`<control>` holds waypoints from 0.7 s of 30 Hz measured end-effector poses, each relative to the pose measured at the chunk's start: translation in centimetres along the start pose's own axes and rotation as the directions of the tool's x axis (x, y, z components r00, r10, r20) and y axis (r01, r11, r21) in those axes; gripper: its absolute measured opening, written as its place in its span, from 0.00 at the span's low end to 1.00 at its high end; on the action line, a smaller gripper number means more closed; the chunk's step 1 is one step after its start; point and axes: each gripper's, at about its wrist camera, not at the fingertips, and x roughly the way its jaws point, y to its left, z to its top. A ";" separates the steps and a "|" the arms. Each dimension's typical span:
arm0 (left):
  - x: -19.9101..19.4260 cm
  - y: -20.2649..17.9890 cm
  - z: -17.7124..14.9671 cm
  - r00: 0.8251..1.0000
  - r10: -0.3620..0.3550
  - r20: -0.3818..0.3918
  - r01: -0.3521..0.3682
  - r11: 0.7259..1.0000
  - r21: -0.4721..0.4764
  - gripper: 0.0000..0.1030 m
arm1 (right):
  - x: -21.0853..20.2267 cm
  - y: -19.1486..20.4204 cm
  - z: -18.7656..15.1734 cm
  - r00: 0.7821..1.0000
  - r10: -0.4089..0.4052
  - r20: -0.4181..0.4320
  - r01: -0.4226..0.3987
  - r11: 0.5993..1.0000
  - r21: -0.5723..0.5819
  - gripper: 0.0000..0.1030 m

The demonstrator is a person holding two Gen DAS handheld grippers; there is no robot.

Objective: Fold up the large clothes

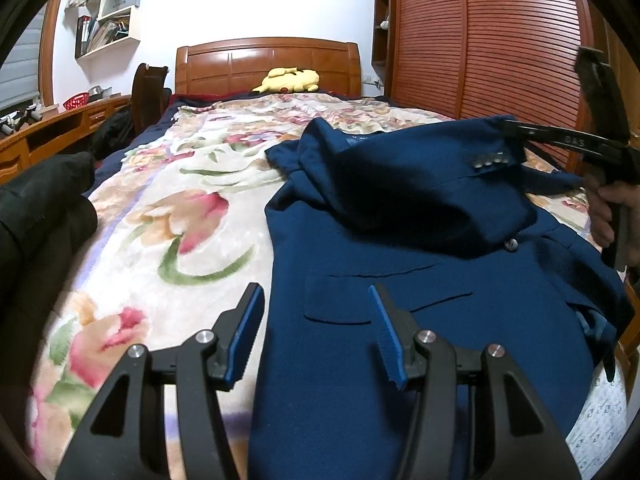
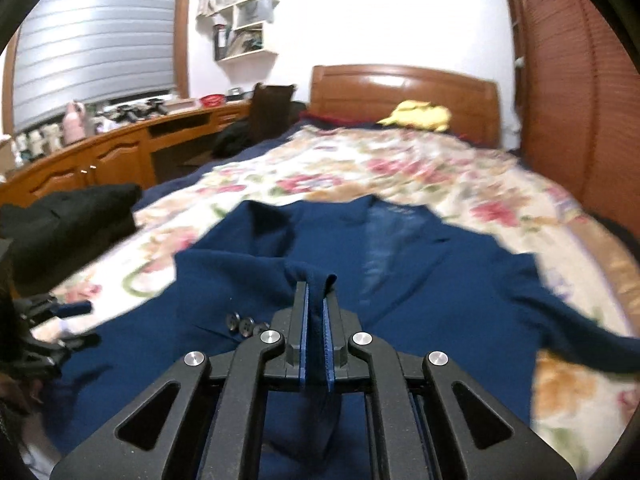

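Note:
A navy blue suit jacket [image 1: 420, 280] lies front up on the floral blanket [image 1: 192, 208], collar toward the headboard. My left gripper [image 1: 316, 296] hovers open over the jacket's near left edge, close to a pocket flap, with nothing between its blue pads. My right gripper [image 2: 316, 292] is shut on a fold of the sleeve [image 2: 316, 280] by the cuff buttons [image 2: 244, 324]. In the left wrist view the right gripper [image 1: 510, 128] holds that sleeve [image 1: 440, 168] lifted and drawn across the jacket's chest, with a hand on its handle at the right edge.
A black garment [image 1: 44, 208] is piled on the bed's left side. A yellow plush toy [image 1: 292, 80] rests against the wooden headboard [image 1: 268, 64]. A wooden desk [image 2: 120, 148] runs along the left, and a slatted wardrobe [image 1: 500, 40] stands on the right.

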 end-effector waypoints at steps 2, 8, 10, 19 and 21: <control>-0.2 -0.1 0.1 1.000 -0.003 0.007 0.003 1.000 0.000 0.51 | -1.2 -1.2 -0.2 0.998 -0.063 0.007 0.063 0.998 -0.005 0.04; -0.9 -0.4 0.4 1.000 -0.012 0.029 0.012 1.000 0.001 0.51 | -3.7 -3.9 -0.8 0.979 -0.205 -0.005 0.204 0.979 -0.017 0.03; -0.9 -0.5 0.5 0.999 -0.010 0.030 0.010 1.000 0.006 0.51 | -3.9 -4.5 -1.1 0.970 -0.241 -0.024 0.240 0.971 -0.022 0.03; -1.3 -1.0 0.5 0.999 -0.002 0.038 0.001 1.000 0.021 0.51 | -4.0 -8.2 -3.3 0.928 -0.332 -0.170 0.337 0.942 -0.003 0.03; -1.4 -1.0 0.5 0.999 -0.001 0.039 0.000 1.000 0.021 0.51 | -3.7 -8.8 -4.1 0.929 -0.314 -0.196 0.323 0.946 0.014 0.04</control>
